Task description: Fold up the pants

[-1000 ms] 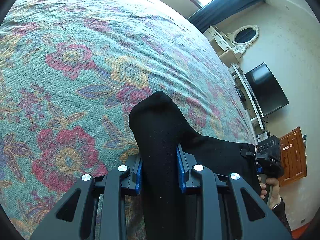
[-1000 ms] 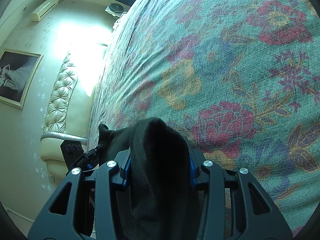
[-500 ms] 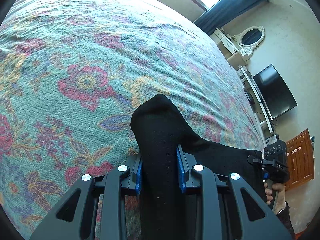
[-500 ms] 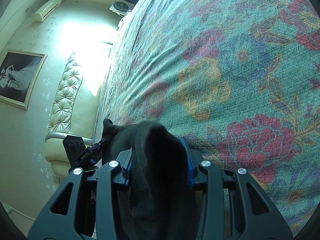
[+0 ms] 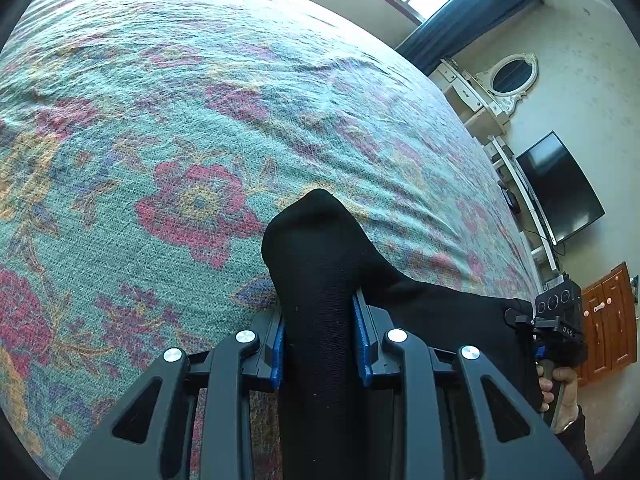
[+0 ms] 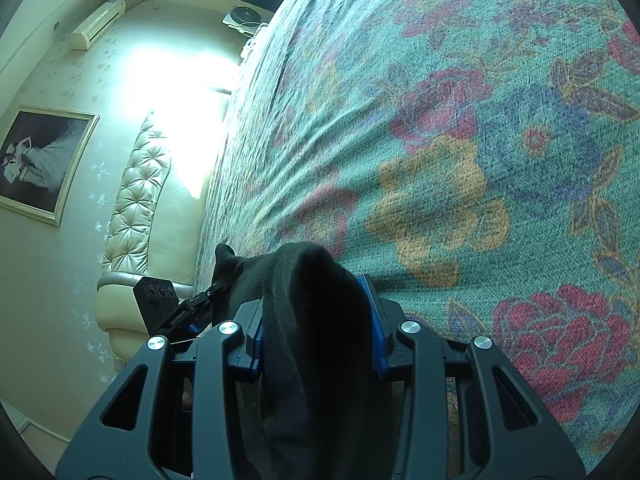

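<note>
Left black two-finger gripper with blue pads: jaws clamped on black knit fabric, pointing forward. Right black two-finger gripper with blue pads: likewise clamped on fabric. Bare hand at far right, gripping right gripper's handle.

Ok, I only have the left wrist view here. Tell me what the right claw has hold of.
Observer: The right claw is shut on the black pants; a fold of cloth bulges up between its blue pads.
Operator: Tell me what lies ahead of it.
Observer: The floral bedspread, bare of any clothing in front of that claw.
Operator: Now give me what's off its left side.
Observer: A cream tufted headboard against the wall, with a framed picture hung further left.
Operator: And the left claw from there.
Observer: The left claw shows side-on, with the pants stretched from it to the right claw.
</note>
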Available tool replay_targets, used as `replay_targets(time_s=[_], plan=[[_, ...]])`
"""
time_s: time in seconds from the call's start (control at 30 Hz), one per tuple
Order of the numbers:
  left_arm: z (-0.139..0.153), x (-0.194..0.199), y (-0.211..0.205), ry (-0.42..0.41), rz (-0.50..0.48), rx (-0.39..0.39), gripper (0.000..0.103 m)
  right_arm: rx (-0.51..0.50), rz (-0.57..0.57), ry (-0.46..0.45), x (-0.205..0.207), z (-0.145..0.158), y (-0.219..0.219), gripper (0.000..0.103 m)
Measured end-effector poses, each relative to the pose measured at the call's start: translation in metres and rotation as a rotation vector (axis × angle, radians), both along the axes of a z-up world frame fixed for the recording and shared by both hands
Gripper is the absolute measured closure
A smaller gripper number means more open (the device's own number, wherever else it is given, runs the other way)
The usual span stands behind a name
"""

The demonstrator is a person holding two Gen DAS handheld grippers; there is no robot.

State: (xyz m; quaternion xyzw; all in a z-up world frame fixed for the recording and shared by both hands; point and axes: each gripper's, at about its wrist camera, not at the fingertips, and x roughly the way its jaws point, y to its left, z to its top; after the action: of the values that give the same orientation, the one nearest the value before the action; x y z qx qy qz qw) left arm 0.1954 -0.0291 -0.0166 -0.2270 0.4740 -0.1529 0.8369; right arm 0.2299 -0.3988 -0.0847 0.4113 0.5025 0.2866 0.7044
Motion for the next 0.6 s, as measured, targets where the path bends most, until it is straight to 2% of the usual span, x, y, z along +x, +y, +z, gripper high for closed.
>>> replay_targets(time_s=[0.6], plan=[[0.002, 0.032, 0.008, 0.010, 0.016, 0.011, 0.075, 0.033, -0.020, -0.011, 0.033, 0.006, 0.010, 0.067]])
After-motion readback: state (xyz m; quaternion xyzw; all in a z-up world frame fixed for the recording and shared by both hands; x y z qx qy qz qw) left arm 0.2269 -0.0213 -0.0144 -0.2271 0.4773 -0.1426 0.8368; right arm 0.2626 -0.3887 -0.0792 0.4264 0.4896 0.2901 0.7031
